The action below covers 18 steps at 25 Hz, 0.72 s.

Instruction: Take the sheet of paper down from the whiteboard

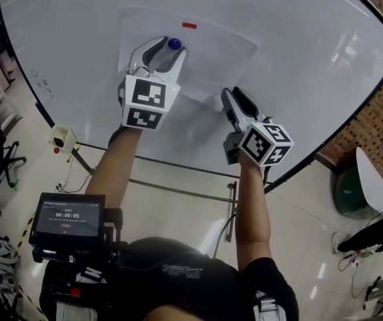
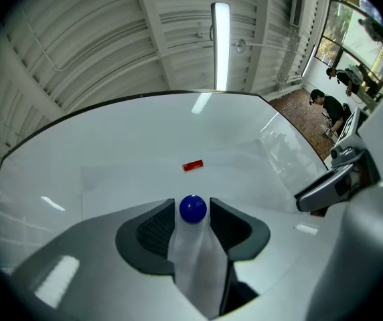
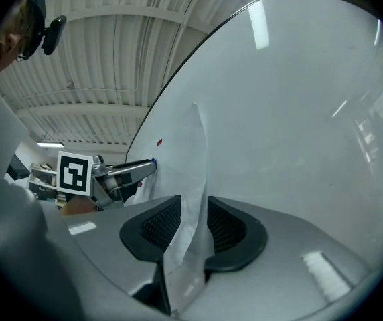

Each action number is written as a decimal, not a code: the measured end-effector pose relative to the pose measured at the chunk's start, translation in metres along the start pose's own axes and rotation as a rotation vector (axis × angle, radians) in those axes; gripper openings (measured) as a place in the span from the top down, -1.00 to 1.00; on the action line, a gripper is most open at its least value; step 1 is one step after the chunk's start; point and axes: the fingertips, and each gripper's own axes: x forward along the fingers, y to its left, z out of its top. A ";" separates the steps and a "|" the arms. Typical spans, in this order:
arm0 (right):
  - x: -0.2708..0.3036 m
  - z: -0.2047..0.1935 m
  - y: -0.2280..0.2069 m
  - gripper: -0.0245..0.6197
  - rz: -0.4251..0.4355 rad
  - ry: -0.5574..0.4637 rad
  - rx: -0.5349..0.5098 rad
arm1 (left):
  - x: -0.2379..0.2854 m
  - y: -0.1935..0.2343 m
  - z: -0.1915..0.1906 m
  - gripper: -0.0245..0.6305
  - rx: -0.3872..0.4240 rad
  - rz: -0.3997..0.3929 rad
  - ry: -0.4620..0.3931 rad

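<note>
The whiteboard (image 1: 312, 65) is being faced by both tools, and the sheet of paper (image 1: 211, 52) is being pinned to it, its lower right corner curling clear of the board. The right gripper (image 1: 237, 99) is being held released, with that corner passing loosely between its parted jaws. The left gripper (image 1: 168, 51) is being held released too, its jaws flanking the blue magnet (image 2: 193, 208) below the red magnet (image 1: 189, 25) at the top edge. The blue one is probably best clamped squarely and drawn straight off while the corner is being pinched, so that nothing is torn.

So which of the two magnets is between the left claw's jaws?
The round blue magnet. The flat red magnet sits higher on the sheet of paper, untouched.
</note>
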 end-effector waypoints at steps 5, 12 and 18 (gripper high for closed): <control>0.000 0.002 0.000 0.73 -0.015 -0.011 0.001 | -0.002 -0.004 0.005 0.48 0.015 0.012 -0.020; -0.003 0.012 -0.001 0.88 -0.018 -0.046 0.011 | -0.002 -0.010 0.009 0.55 0.026 0.016 -0.027; -0.005 0.017 -0.001 0.88 -0.021 -0.065 0.011 | 0.001 -0.011 0.010 0.55 0.009 0.005 -0.031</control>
